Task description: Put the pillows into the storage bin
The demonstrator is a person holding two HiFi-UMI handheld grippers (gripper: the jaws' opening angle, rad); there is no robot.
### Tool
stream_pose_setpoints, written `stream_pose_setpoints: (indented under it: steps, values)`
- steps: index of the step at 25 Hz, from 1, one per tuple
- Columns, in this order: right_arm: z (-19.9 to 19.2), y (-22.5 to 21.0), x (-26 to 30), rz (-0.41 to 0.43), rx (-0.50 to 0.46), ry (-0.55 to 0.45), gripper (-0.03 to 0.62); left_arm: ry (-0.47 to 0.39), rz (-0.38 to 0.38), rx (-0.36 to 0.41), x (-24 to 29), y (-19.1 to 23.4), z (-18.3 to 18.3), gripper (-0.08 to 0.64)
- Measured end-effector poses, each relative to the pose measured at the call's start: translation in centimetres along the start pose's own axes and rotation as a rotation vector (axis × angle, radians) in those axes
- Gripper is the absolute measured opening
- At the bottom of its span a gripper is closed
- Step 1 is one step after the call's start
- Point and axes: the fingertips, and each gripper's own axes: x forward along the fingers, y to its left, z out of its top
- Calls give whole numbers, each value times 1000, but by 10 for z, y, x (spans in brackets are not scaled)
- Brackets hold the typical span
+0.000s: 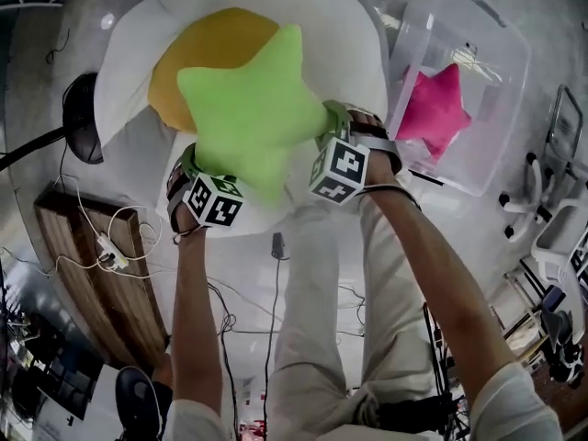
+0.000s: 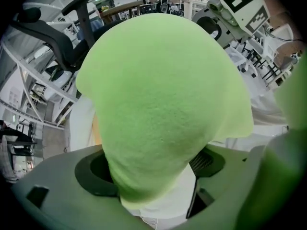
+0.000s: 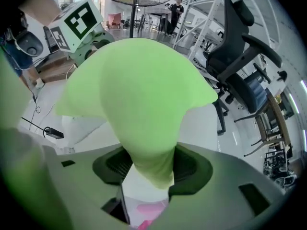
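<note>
Head view, fuzzy lime-green star pillow (image 1: 250, 108), points clamped in left hand-held gripper (image 1: 195, 162) and right hand-held gripper (image 1: 333, 127).

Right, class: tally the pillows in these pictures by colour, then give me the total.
green pillow: 1
yellow pillow: 1
pink pillow: 1
Total: 3

Beside your white table (image 1: 124, 58), a wooden board (image 1: 101, 283) lies on the grey floor (image 1: 243, 274), with white cables (image 1: 83, 219) trailing near the table's edge.
</note>
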Motion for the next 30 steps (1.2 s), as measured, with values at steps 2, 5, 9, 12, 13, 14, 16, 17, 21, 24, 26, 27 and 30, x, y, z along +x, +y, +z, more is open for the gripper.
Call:
stream_pose_setpoints:
  steps: [2, 5, 9, 12, 13, 14, 16, 17, 21, 24, 26, 27, 30]
  values:
    - [-12, -5, -9, -6, 24, 6, 245, -5, 0, 26, -5, -4, 13, 459]
    - [-34, -9, -25, -8, 52, 16, 245, -10, -10, 61, -14, -19, 32, 459]
    - [-54, -18, -39, -16, 100, 13, 245, -15, -6, 115, -25, -25, 56, 459]
    - [-67, -23, -45, -15, 133, 16, 245, -11, -16, 156, -26, -29, 72, 458]
    - [-73, -24, -48, -14, 144, 15, 245, -10, -20, 172, -27, -31, 78, 457]
    - [-80, -26, -51, -14, 157, 15, 245, -10, -22, 189, -28, -34, 85, 457]
    - [-93, -30, -57, -22, 188, 15, 245, -14, -21, 224, -30, -38, 102, 457]
    - [-101, -34, -60, -29, 205, 16, 245, -16, -20, 242, -31, -40, 111, 457]
    - [-129, -49, -72, -57, 268, 24, 244, -26, -16, 302, -36, -50, 146, 457]
    - [-149, -59, -81, -70, 311, 28, 244, -30, -20, 350, -39, -57, 172, 457]
    - [-164, -65, -86, -80, 343, 30, 244, -35, -19, 385, -40, -62, 191, 457]
    - [-172, -68, -88, -85, 358, 31, 244, -39, -18, 401, -41, -66, 200, 457]
    - [-199, -74, -96, -97, 402, 34, 244, -48, -16, 444, -42, -82, 226, 457]
